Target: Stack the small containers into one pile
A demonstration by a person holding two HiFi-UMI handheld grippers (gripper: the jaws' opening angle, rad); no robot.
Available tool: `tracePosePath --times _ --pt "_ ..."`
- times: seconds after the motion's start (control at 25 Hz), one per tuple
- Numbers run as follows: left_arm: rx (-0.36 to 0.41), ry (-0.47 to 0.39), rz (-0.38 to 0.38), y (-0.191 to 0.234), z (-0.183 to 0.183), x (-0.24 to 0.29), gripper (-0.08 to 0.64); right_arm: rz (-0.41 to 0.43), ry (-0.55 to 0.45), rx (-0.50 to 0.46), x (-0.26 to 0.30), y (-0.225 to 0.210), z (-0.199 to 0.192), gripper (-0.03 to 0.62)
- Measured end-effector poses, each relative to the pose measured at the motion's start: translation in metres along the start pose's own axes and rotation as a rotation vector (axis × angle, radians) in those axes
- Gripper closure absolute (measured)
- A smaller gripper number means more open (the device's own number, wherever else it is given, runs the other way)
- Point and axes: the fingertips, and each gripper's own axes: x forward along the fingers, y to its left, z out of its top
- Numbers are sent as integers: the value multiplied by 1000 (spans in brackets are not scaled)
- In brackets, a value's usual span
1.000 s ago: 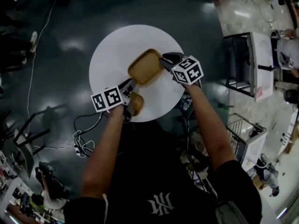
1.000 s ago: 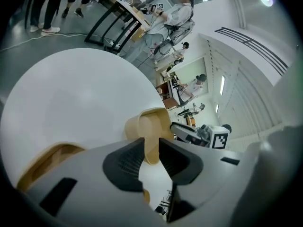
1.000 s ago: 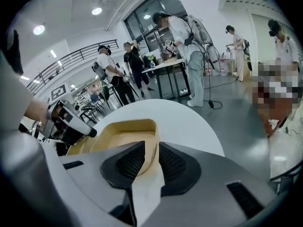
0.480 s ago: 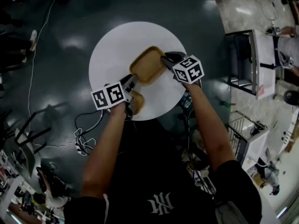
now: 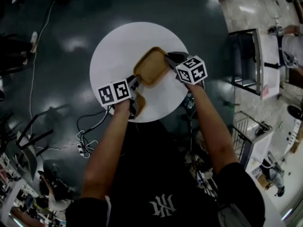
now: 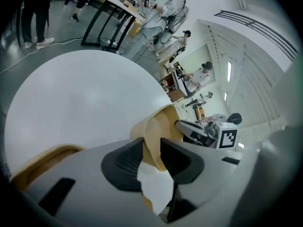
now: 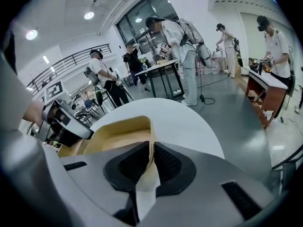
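Right gripper view shows the right tongs (image 7: 152, 150) clamped on the rim of the large tan container (image 7: 118, 134) over the white tabletop (image 7: 189, 126). The left tongs (image 6: 150, 148) are opening, with its other rim loose between them. A smaller container (image 5: 138, 104) lies just beside.

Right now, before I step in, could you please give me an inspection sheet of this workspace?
Surface: round white table.
Job's things: large tan container over the table's middle; small tan container beside it at the near edge, not stacked.
Clutter: nothing seen on the table.
Grippers: right gripper shut on the large container's rim; left gripper with jaws opening, the container's opposite rim between them, pads not pressing.
Cables: a tangle of cables on the floor left of the table.
Surroundings: people standing at other tables; a wire cart to the right.
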Motion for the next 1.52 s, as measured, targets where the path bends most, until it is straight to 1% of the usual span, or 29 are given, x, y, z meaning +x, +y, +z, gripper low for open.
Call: tracePosePath --times 0.2,0.36,0.48,0.64,0.8,0.88,0.96,1.08,1.2,1.36,1.52 --pt "-6 2 -5 -3 -4 2 456 -6 -27 52 -6 -4 -3 543" --pt "6 5 -5 -1 -4 -1 512 -11 -37 96 -10 -4 -4 545" --pt "14 10 -16 -6 -5 0 518 -18 -46 115 -19 -5 -5 543" --pt "39 12 -38 -16 1 -6 522 -34 -75 131 -32 -3 5 543" --pt "81 17 -57 -25 7 -22 526 -54 -118 163 -51 11 17 543" --pt "119 25 -61 -31 11 -34 526 -73 -144 183 -63 21 24 543" --pt "174 34 -64 -38 18 -45 528 -96 -174 203 -75 30 30 543" --pt "249 66 -78 -47 22 -63 528 -127 -216 247 -91 47 33 543" --pt "326 117 -110 -58 24 -77 528 -173 -256 305 -107 62 31 543" --pt "467 195 -148 -64 31 -95 526 -242 -314 369 -123 87 35 543" --pt "558 265 -205 -65 49 -110 528 -327 -379 428 -131 111 42 541"
